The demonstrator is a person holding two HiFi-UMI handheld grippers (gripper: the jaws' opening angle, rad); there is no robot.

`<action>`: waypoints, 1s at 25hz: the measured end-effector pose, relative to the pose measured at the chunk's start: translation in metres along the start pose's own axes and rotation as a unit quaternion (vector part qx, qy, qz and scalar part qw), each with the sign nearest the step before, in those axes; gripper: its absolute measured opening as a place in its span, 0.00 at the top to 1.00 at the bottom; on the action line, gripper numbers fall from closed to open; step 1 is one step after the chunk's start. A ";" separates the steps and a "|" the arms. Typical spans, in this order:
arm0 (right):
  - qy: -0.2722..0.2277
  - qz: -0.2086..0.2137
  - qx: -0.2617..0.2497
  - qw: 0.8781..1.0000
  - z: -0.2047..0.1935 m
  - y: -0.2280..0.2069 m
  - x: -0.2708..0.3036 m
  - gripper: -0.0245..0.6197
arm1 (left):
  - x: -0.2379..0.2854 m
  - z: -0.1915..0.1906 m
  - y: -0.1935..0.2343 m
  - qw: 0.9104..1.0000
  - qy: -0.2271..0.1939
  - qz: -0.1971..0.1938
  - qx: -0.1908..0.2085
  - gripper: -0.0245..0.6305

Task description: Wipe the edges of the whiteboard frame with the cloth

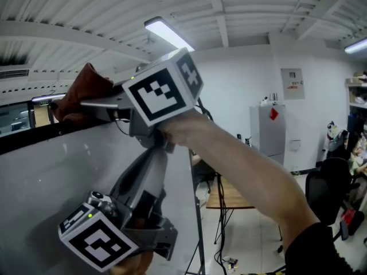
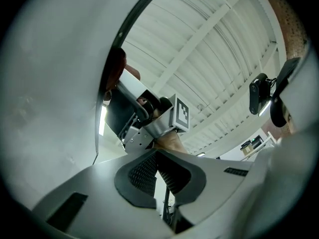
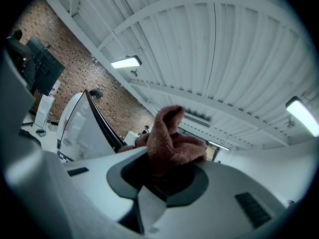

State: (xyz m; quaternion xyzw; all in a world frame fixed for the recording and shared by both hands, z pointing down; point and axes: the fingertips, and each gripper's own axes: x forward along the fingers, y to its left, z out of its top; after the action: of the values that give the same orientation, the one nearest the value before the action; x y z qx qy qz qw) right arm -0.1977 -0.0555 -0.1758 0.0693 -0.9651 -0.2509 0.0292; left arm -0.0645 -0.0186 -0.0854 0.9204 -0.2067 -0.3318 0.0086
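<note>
Cloth: I see the crumpled reddish-brown towelling cloth [image 1: 80, 93] high at the far left, resting against the top edge of the board's frame.
Right gripper [image 3: 164, 176]: this is my raised tool. Its jaws are clamped tight on the cloth, and a wad bulges out past the tips.
Left gripper [image 2: 157, 171]: it sits lower and nearer, just beside the board's face. Its ribbed pads [image 2: 144, 173] meet with nothing between them.
Whiteboard: the large white board [image 1: 63, 182] fills the left. Its thin black frame [image 1: 34, 137] runs along the top and down the right side.
Right hand [image 1: 183, 132]: it is wrapped round the tool below the marker cube.
Background: I see a lit ceiling tube lamp [image 1: 168, 33] above, a tall grey cabinet [image 1: 269, 133] at the far right and a wooden table [image 1: 229, 195] beyond the board.
</note>
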 end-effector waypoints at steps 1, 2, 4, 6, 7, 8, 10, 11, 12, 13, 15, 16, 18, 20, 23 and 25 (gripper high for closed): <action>-0.001 0.001 0.008 1.000 -0.005 -0.007 -0.004 0.83 | 0.006 -0.004 0.007 1.000 0.000 0.000 -0.004 0.97; -0.002 0.002 0.018 1.000 -0.010 -0.014 -0.007 0.83 | 0.010 -0.008 0.013 1.000 0.002 0.001 -0.007 0.97; -0.003 0.002 0.029 1.000 -0.016 -0.027 -0.013 0.83 | 0.019 -0.013 0.025 1.000 0.007 0.005 -0.009 0.97; -0.004 -0.004 0.031 0.999 -0.019 -0.039 -0.015 0.83 | 0.022 -0.018 0.036 1.000 0.012 0.005 -0.024 0.97; -0.004 -0.007 0.029 1.000 -0.022 -0.044 -0.015 0.83 | 0.022 -0.020 0.041 0.999 0.015 0.005 -0.028 0.97; -0.002 -0.010 0.027 1.000 -0.025 -0.049 -0.013 0.83 | 0.020 -0.021 0.046 0.999 0.018 0.006 -0.029 0.97; 0.001 -0.017 0.023 1.000 -0.033 -0.058 -0.007 0.83 | 0.016 -0.020 0.056 0.999 0.026 0.010 -0.027 0.97; 0.001 -0.020 0.022 1.000 -0.036 -0.064 -0.006 0.83 | 0.015 -0.020 0.061 0.999 0.029 0.012 -0.026 0.97; -0.001 -0.022 0.022 1.000 -0.040 -0.069 -0.008 0.83 | 0.016 -0.021 0.065 0.999 0.033 0.014 -0.024 0.97; -0.003 -0.024 0.024 0.999 -0.044 -0.075 -0.014 0.83 | 0.019 -0.026 0.067 0.999 0.036 0.016 -0.021 0.97; -0.005 -0.029 0.032 0.999 -0.057 -0.087 -0.034 0.83 | 0.030 -0.042 0.066 0.999 0.044 0.021 -0.014 0.97; -0.006 -0.033 0.033 0.999 -0.063 -0.093 -0.043 0.83 | 0.033 -0.051 0.067 0.999 0.047 0.024 -0.010 0.97; -0.009 -0.040 0.032 0.999 -0.073 -0.105 -0.050 0.83 | 0.036 -0.059 0.073 0.998 0.053 0.027 -0.006 0.97; -0.010 -0.045 0.029 0.999 -0.077 -0.117 -0.045 0.83 | 0.035 -0.058 0.086 0.998 0.060 0.030 -0.009 0.97; -0.017 -0.039 0.021 0.999 -0.084 -0.133 -0.044 0.83 | 0.043 -0.064 0.105 0.997 0.067 0.040 -0.009 0.97; -0.021 -0.031 0.020 0.999 -0.092 -0.144 -0.054 0.83 | 0.060 -0.076 0.116 0.996 0.068 0.049 -0.006 0.97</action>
State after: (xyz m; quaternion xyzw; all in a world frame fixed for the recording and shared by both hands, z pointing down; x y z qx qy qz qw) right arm -0.1185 -0.2162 -0.1666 0.0943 -0.9677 -0.2336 0.0002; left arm -0.0194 -0.1569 -0.0452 0.9295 -0.2487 -0.2687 0.0449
